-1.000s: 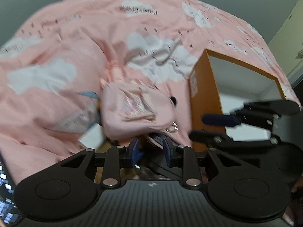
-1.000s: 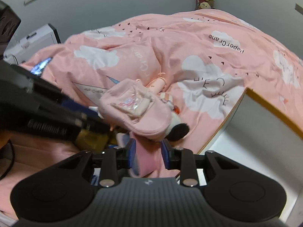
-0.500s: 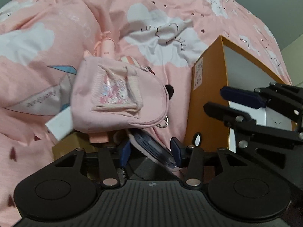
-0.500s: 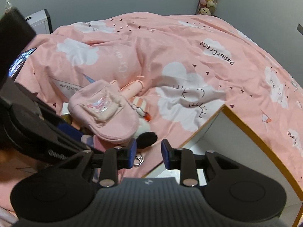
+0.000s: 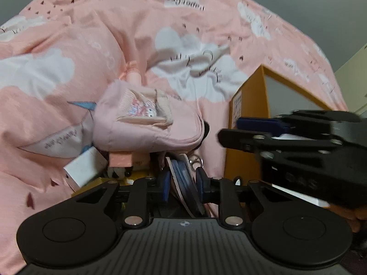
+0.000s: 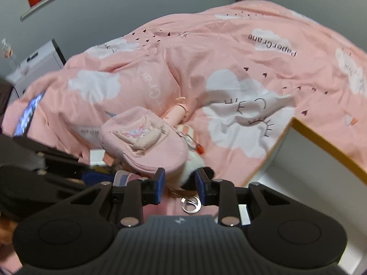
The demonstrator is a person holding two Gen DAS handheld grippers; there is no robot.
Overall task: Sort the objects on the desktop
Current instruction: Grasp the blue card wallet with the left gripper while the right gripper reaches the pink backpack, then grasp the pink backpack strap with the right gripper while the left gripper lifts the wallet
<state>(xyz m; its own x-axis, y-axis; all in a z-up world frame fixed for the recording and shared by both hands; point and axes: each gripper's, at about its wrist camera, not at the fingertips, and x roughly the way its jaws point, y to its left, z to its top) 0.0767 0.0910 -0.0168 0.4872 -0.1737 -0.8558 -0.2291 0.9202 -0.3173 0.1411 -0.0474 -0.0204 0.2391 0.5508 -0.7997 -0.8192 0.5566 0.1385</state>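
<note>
While we look down at the pink bedspread [image 5: 96, 45], our left claw [image 5: 182, 181] has just been closing onto a blue-and-pink disc [image 5: 183, 178], our right claw [image 6: 179, 183] part-open, empty, beside the pink pouch [image 6: 146, 142].

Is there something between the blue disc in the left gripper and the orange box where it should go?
Yes. The right gripper hangs beside the orange box, right of the blue disc that the left gripper holds.

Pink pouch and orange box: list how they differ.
The pink pouch is soft, rounded fabric; the orange box is rigid and straight-edged. The pouch is pink all over with a front pocket; the box is orange outside, white inside. The pouch lies on a pile of small items; the box stands open beside it. Both sit on the pink cloud bedspread.
</note>
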